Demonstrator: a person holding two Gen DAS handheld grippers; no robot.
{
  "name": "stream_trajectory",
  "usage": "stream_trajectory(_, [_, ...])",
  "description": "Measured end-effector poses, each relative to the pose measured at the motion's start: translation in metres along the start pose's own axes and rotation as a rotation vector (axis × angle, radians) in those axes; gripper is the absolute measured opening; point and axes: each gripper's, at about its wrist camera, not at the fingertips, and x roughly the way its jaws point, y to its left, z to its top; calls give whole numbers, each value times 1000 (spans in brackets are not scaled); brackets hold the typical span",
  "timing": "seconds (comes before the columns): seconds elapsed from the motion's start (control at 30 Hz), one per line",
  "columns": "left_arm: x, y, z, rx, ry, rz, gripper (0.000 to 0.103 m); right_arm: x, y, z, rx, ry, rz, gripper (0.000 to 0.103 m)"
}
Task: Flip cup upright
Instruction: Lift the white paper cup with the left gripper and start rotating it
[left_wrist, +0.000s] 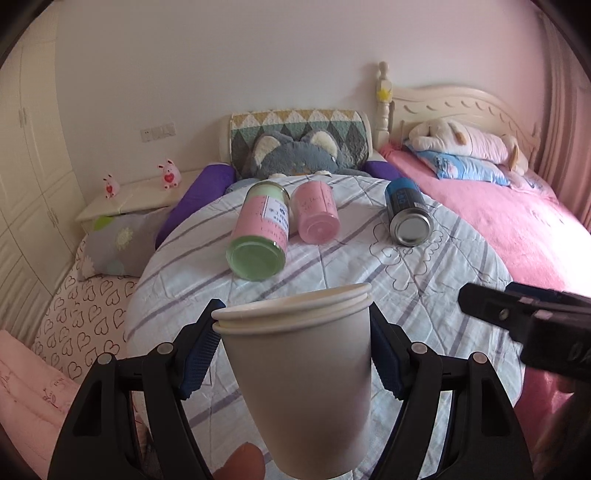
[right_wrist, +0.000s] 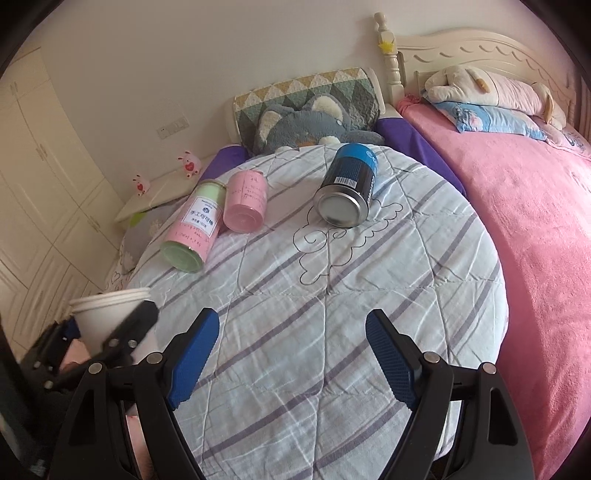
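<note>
A stack of white paper cups (left_wrist: 303, 373) stands rim-up between the blue pads of my left gripper (left_wrist: 295, 321), which is shut on it above the striped quilt (left_wrist: 369, 266). The cups also show at the left edge of the right wrist view (right_wrist: 107, 314), held by the left gripper. My right gripper (right_wrist: 291, 328) is open and empty over the quilt (right_wrist: 332, 295); its black body shows at the right of the left wrist view (left_wrist: 517, 317).
Three containers lie on their sides on the quilt: a green-and-pink jar (right_wrist: 192, 229), a pink can (right_wrist: 245, 203) and a blue can (right_wrist: 349, 184). A pink bedspread (right_wrist: 535, 221), plush toys at the headboard and a nightstand (left_wrist: 140, 199) surround it.
</note>
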Motion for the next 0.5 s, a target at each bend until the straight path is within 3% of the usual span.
stream_trajectory(0.5, [-19,7,-60,3,-86,-21,76,-33,13,-24,-26,-28,-15,83])
